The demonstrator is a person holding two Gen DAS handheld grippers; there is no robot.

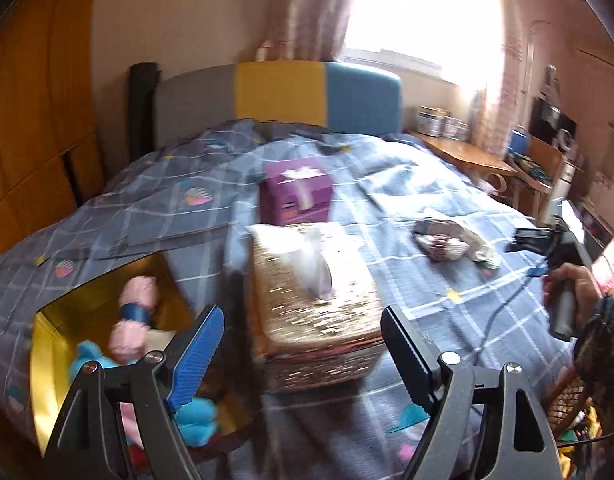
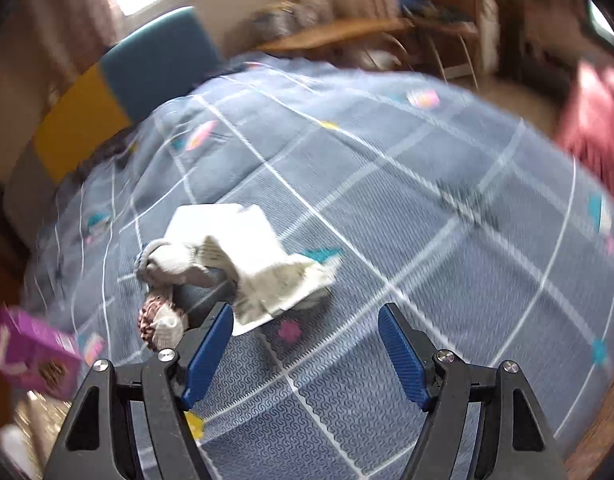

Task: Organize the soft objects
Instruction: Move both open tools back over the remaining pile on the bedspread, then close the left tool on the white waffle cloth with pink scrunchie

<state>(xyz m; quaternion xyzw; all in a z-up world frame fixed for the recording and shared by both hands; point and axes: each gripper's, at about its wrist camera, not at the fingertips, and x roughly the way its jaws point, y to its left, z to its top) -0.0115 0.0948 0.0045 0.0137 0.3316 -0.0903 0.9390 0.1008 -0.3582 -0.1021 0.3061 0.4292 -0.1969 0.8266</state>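
A yellow box (image 1: 47, 344) sits on the bed at lower left and holds a pink soft toy with a blue band (image 1: 134, 312) and a blue plush (image 1: 195, 420). My left gripper (image 1: 303, 356) is open and empty, above a woven tissue box (image 1: 319, 320). A small pile of soft things lies on the quilt: a grey sock (image 2: 175, 260), a white cloth (image 2: 263, 264) and a brown-and-white knitted piece (image 2: 159, 324); the pile also shows in the left wrist view (image 1: 451, 238). My right gripper (image 2: 305, 344) is open and empty, just in front of and right of the pile.
A purple box (image 1: 297, 192) stands behind the tissue box; it also shows at the left edge of the right wrist view (image 2: 31, 356). The bed has a blue checked quilt (image 2: 427, 208) and a grey, yellow and blue headboard (image 1: 307, 96). A wooden desk (image 1: 463, 156) stands to the right.
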